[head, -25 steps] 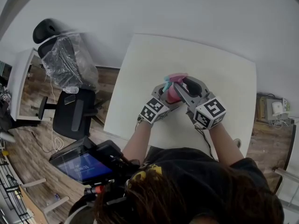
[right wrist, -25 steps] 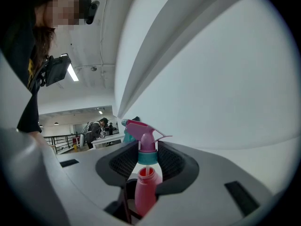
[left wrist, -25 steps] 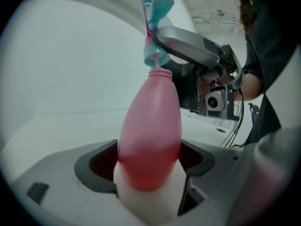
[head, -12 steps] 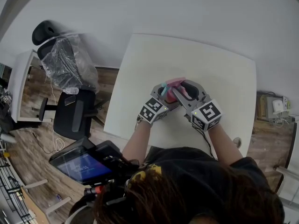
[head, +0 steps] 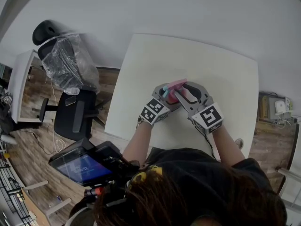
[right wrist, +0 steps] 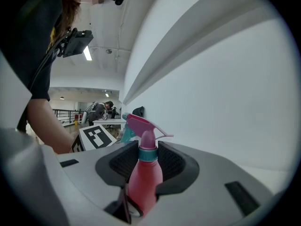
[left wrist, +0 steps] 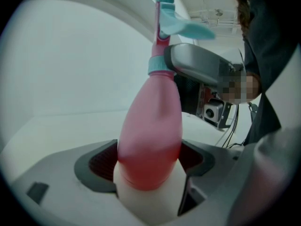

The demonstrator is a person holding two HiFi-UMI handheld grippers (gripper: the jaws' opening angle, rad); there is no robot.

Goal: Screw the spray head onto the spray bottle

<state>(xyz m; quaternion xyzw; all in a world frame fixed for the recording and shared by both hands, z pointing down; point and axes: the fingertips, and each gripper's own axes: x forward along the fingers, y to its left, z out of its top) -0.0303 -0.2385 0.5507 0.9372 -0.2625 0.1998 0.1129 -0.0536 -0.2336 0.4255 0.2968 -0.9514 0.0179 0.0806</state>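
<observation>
Pink over the middle of the white table (head: 225,69): clamps the spray bottle (left wrist: 150,140) low on its body with the left gripper (head: 163,92), jaws wide and pressing its sides; pinches the teal collar (right wrist: 147,154) under the spray head (right wrist: 141,126) with the right gripper (head: 186,89). Looks like mid-tightening. Probably calls next for rolling the right wrist, with the body held firm. Stands near upright, base down, trigger (left wrist: 186,27) toward the left gripper.

White table (head: 150,65), wood floor (head: 28,147), black office chair (head: 70,117).
</observation>
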